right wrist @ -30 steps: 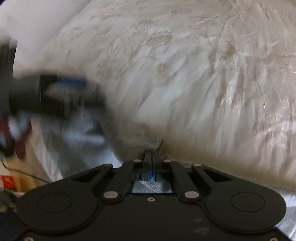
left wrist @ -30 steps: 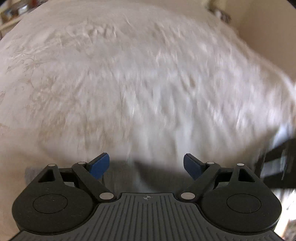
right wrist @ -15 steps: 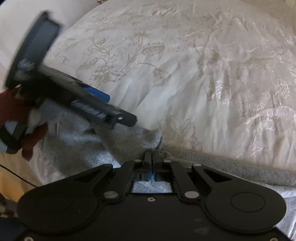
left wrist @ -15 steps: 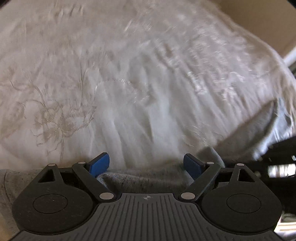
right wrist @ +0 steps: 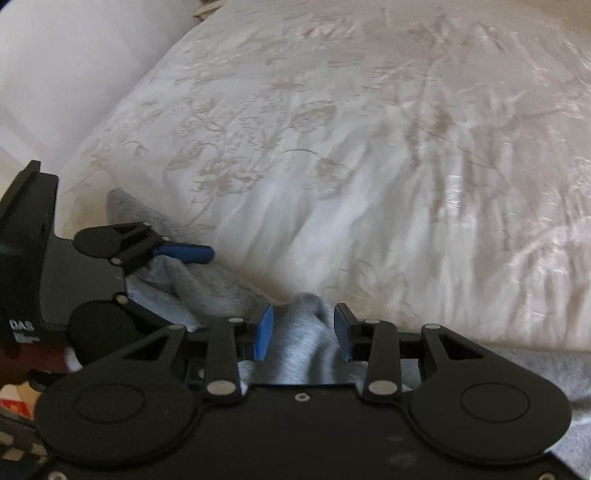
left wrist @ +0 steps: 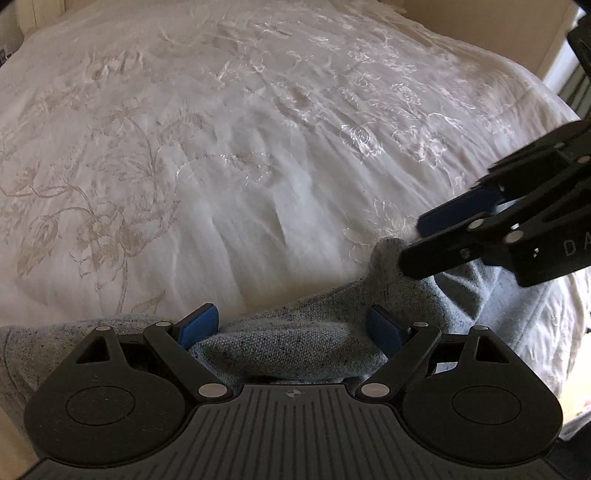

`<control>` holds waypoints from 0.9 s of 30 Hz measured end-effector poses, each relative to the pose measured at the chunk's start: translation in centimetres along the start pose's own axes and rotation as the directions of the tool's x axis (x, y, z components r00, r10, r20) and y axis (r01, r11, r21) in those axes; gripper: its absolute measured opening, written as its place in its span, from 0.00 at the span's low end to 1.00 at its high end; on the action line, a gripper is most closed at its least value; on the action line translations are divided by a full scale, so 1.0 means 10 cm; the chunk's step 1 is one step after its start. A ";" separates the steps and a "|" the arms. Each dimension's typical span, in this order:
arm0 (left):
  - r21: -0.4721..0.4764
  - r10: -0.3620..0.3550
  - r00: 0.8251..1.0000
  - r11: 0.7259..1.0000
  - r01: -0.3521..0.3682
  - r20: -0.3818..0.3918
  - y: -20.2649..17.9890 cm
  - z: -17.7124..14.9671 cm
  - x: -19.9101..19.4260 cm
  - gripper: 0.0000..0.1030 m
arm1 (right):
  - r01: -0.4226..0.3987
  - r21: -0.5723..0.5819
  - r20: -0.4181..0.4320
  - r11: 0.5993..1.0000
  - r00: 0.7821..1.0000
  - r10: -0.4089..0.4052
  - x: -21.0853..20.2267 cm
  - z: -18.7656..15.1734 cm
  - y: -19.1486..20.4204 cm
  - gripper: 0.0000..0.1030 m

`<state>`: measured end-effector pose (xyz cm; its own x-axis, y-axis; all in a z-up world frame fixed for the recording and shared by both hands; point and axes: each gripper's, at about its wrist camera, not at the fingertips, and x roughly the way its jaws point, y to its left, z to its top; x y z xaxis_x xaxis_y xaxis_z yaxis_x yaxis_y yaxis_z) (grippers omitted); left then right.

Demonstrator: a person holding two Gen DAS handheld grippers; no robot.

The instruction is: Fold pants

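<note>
Grey pants (left wrist: 454, 295) lie bunched along the near edge of a white embroidered bedspread (left wrist: 258, 166). My left gripper (left wrist: 291, 326) stands wide open, with a hump of the grey fabric between its blue pads. In the left wrist view my right gripper (left wrist: 410, 242) comes in from the right, over a raised fold of the pants. In the right wrist view the right gripper (right wrist: 303, 330) has its jaws opening. A ridge of the pants (right wrist: 221, 291) stands loose between them. The left gripper's blue finger (right wrist: 184, 254) shows at the left, above the same fabric.
The bedspread (right wrist: 369, 184) stretches far ahead of both grippers. A pale wall (right wrist: 74, 74) borders the bed on the left and a tan wall (left wrist: 480, 29) rises at the far right corner. A dark red sleeve (right wrist: 33, 358) shows behind the left gripper.
The right gripper's jaws, shut on a fold of the pants before, have parted. The left gripper has swung in beside the right one and down, and grey fabric now lies between its pads.
</note>
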<state>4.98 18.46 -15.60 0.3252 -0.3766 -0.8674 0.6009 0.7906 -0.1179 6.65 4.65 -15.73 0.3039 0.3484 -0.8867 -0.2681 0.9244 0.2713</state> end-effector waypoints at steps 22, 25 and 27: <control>0.066 0.029 0.998 0.997 -0.033 0.061 -0.05 0.00 -0.11 0.84 | -0.132 0.051 -0.126 0.990 0.982 0.138 0.33 0.13 -0.13 0.05; 0.006 0.072 0.976 0.997 -0.075 0.204 0.07 0.11 -0.48 0.84 | -0.040 0.007 0.029 0.999 0.999 0.040 0.03 0.36 -0.09 0.05; -0.055 0.068 0.973 0.997 -0.057 0.222 0.20 0.16 -0.60 0.84 | -0.037 0.031 0.120 0.999 0.992 0.033 -0.08 0.59 -0.14 0.04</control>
<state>5.43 21.51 -9.86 0.5194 -0.4200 -0.7442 0.5405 0.8360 -0.0946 12.20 3.96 -13.21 0.4019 0.3951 -0.8260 -0.2507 0.9151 0.3157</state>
